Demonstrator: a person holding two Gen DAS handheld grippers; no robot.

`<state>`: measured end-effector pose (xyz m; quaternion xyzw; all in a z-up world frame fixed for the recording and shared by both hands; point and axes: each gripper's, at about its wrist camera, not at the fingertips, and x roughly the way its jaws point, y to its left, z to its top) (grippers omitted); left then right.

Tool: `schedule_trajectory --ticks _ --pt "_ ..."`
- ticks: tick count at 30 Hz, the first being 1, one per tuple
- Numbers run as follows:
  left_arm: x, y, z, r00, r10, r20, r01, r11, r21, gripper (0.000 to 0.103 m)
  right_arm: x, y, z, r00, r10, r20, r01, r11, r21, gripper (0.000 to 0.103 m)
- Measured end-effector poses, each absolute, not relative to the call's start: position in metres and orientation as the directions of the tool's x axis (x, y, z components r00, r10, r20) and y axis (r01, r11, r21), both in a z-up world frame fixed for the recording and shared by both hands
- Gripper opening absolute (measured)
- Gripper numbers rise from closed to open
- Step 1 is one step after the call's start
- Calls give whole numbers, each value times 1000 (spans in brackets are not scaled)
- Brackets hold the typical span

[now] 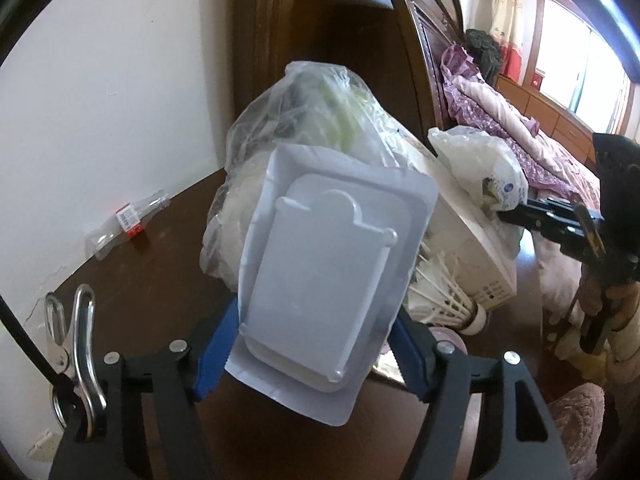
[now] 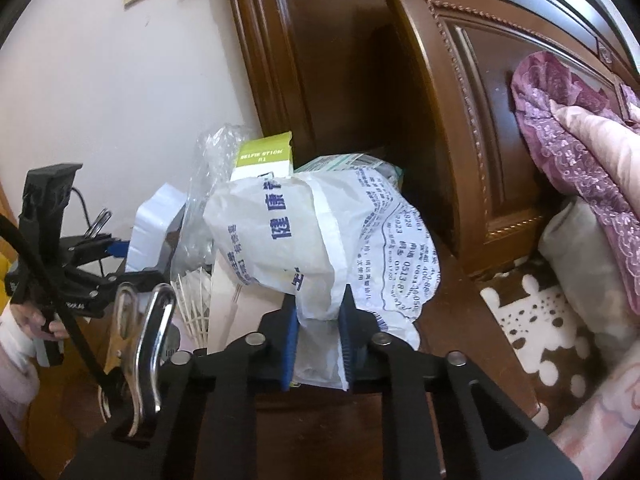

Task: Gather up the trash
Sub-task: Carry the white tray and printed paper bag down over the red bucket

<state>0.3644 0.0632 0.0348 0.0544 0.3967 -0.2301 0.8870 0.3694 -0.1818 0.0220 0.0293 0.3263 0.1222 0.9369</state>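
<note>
My left gripper (image 1: 308, 364) is shut on a white plastic blister tray (image 1: 320, 280), held up above the dark wooden nightstand (image 1: 152, 280). Behind the tray a clear plastic bag (image 1: 304, 128) of trash stands on the nightstand. My right gripper (image 2: 318, 344) is shut on a white printed plastic bag (image 2: 320, 236) with blue lettering; this bag also shows in the left wrist view (image 1: 480, 164), with the right gripper (image 1: 520, 216) at it. The left gripper (image 2: 116, 248) and tray (image 2: 152, 232) show at the left of the right wrist view.
An empty clear bottle (image 1: 128, 224) with a red label lies by the wall. A white box (image 1: 472, 248), shuttlecocks (image 1: 448, 300) and a green-topped carton (image 2: 264, 158) stand among the trash. The brown headboard (image 2: 480, 120) and a bed with pink bedding (image 1: 520, 128) are to the right.
</note>
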Motion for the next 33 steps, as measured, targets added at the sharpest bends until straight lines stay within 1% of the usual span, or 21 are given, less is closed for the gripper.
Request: schedule_trajectory --ticks 3,7,11,17,20,33 --pt "354 62 39 593 -349 -725 436 897 -75 74 365 -184 27 771 241 -589 -194 971 143 13" --pt "343 62 47 611 -324 -722 399 914 -73 74 355 -188 35 779 258 -571 -189 966 178 12" --pt "331 60 57 631 -326 -704 384 920 -82 74 343 -192 43 790 255 -557 -186 966 178 12" --pt "312 59 68 630 -341 -697 377 920 -109 74 320 -197 61 821 273 -502 -203 960 191 11" --pt "300 56 73 635 -334 -697 378 921 -97 74 308 -195 68 823 278 -494 -211 959 188 11" --pt "246 43 91 615 -352 -706 385 915 -121 74 245 -195 80 822 316 -473 -230 945 231 11"
